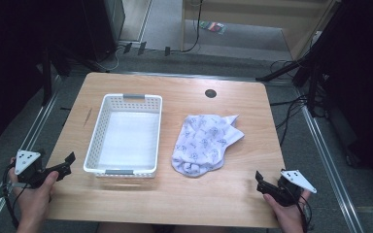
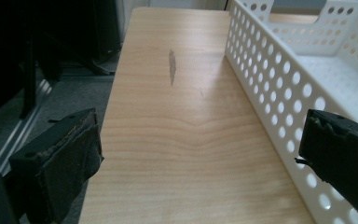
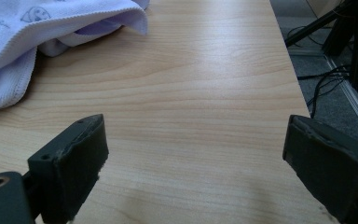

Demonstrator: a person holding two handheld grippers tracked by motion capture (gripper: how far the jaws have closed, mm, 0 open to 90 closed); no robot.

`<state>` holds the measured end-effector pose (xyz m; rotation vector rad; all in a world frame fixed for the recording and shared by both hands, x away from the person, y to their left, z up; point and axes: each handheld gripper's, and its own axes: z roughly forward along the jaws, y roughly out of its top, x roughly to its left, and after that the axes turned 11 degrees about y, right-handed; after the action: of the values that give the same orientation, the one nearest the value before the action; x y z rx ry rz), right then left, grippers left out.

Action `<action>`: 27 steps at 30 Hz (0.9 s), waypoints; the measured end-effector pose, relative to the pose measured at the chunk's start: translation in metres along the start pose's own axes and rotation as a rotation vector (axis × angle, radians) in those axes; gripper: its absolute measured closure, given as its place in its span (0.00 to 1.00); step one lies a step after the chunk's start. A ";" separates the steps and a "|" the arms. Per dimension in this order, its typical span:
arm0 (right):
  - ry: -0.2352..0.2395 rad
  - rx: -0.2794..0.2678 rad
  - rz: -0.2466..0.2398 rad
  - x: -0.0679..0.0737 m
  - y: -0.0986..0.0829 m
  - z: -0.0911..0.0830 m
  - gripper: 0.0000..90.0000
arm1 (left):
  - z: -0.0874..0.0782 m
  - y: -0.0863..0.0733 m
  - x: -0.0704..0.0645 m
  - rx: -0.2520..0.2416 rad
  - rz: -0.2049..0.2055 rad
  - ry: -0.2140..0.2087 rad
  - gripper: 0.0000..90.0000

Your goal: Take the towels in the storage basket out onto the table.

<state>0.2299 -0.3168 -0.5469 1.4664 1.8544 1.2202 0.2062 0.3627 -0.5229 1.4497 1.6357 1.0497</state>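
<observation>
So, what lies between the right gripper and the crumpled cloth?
Nothing: bare wooden table separates the open right gripper from the cloth, as the right gripper view shows.

The left claw [image 2: 200, 154] stands wide apart, one black jaw at lower left and the other at lower right, nothing between them. A white perforated basket [image 2: 279, 93] runs along the right. The wooden surface [image 2: 177, 130] bears a dark scuff [image 2: 172, 66] at upper centre.

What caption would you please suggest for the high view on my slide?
Empty white basket beside a crumpled patterned cloth on a wooden table, hand-held grippers open at both corners.
</observation>
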 end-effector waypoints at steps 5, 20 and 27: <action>0.003 0.000 -0.002 0.000 0.000 0.000 0.07 | -0.001 -0.014 0.001 0.018 0.013 -0.001 0.00; 0.007 -0.004 -0.002 0.000 0.000 -0.001 0.07 | -0.002 -0.032 0.000 0.040 0.072 -0.004 0.00; 0.006 -0.004 -0.003 0.000 0.000 -0.001 0.07 | 0.005 -0.030 -0.003 0.115 0.091 0.033 0.00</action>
<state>0.2292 -0.3171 -0.5468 1.4587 1.8560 1.2281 0.1979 0.3593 -0.5524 1.6027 1.6912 1.0499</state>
